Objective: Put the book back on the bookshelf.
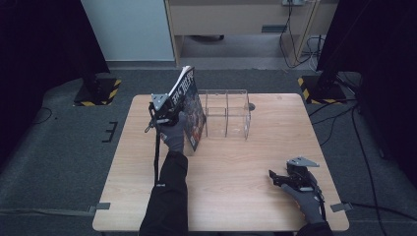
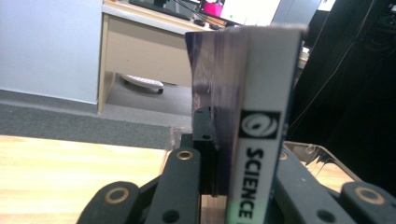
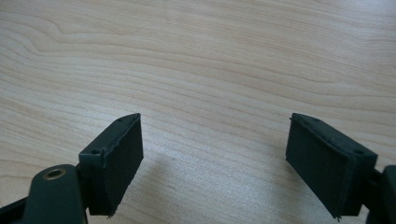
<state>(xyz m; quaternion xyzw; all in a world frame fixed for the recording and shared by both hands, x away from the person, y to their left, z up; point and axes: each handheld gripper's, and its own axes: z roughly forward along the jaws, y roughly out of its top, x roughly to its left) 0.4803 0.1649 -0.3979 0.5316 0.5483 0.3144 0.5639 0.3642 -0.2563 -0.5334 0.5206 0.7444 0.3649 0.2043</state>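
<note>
Pale wood-grain table (image 1: 231, 182), smooth matt finish, glossy paper magazine (image 1: 193, 110) with white printed spine, clear glossy plastic rack (image 1: 227, 114) at its 3 o'clock, matt black right gripper (image 3: 215, 158) pads, slightly rough, grey knitted cloth glove (image 1: 174, 137)

A lab-like recording space: a wooden bench (image 1: 236, 167) on grey carpet (image 1: 64, 147), flanked by black curtains (image 1: 39, 44) and hazard-striped stand bases (image 1: 98, 93), office desk (image 1: 236, 19) and cables (image 1: 295, 39) behind.
</note>
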